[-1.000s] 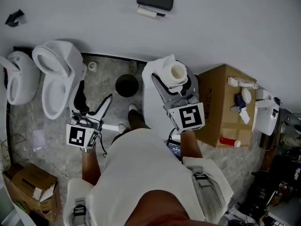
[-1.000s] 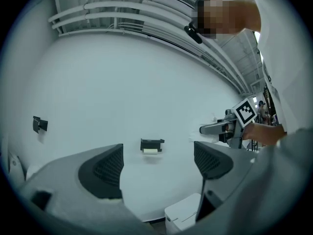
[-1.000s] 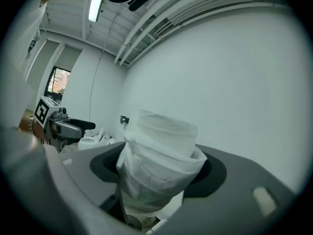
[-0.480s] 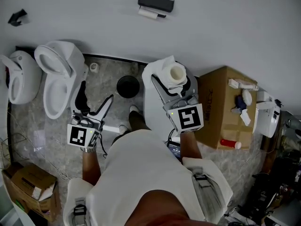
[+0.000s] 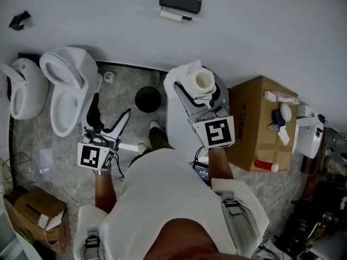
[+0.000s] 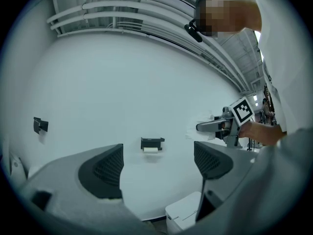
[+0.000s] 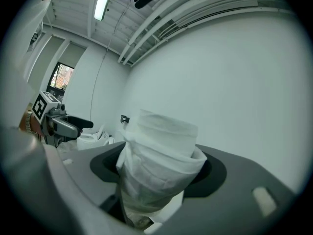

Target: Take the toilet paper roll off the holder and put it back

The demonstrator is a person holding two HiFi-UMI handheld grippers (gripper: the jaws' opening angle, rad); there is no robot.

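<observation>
My right gripper point(image 5: 201, 91) is shut on a white toilet paper roll point(image 5: 204, 81), with its cardboard core turned up toward the head camera. In the right gripper view the roll point(image 7: 159, 155) stands upright between the jaws, a loose wrap of paper around it. The black holder point(image 5: 180, 2), with a white bar under it, sits on the wall ahead, well apart from the roll. In the left gripper view the holder point(image 6: 152, 143) shows between the jaws. My left gripper point(image 5: 111, 104) stands open and empty at the lower left, pointing level at the wall.
Two white toilets point(image 5: 68, 85) point(image 5: 21, 91) stand at the left. Under the right gripper is a white unit point(image 5: 179, 121), with a black round object point(image 5: 146, 98) on the floor beside it. At the right, a cardboard box point(image 5: 255, 129) carries small items. A black fitting point(image 5: 19, 19) hangs on the wall.
</observation>
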